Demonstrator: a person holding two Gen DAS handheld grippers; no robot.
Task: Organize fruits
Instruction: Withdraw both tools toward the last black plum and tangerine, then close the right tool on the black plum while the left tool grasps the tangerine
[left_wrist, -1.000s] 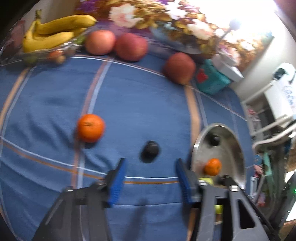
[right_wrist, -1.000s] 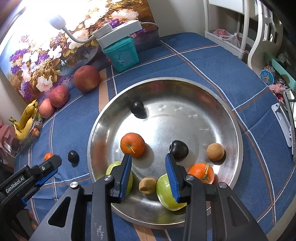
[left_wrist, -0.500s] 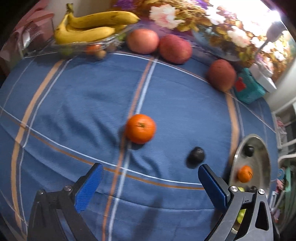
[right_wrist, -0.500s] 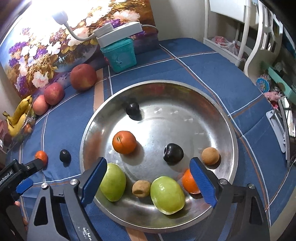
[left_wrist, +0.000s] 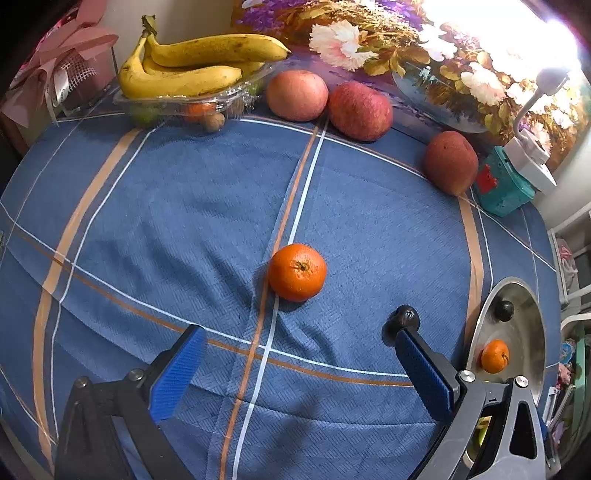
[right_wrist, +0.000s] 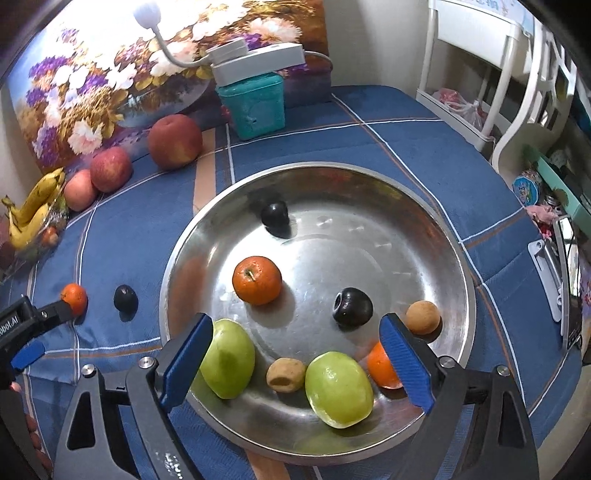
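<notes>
Jaws: both pairs spread wide and empty, where a second ago they stood narrow. Steel bowl: holds the gathered fruit, right gripper over its near rim. Loose orange: on the cloth, now centred ahead of the left gripper, apparently the next pick. Dark plum: just beside the right finger.

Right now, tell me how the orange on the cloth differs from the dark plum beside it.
The orange is bright and clearly bigger; the dark plum is near black and small. The orange lies centred ahead of the open left gripper; the plum sits at its right fingertip. Both rest on the blue tablecloth, outside the steel bowl.
</notes>
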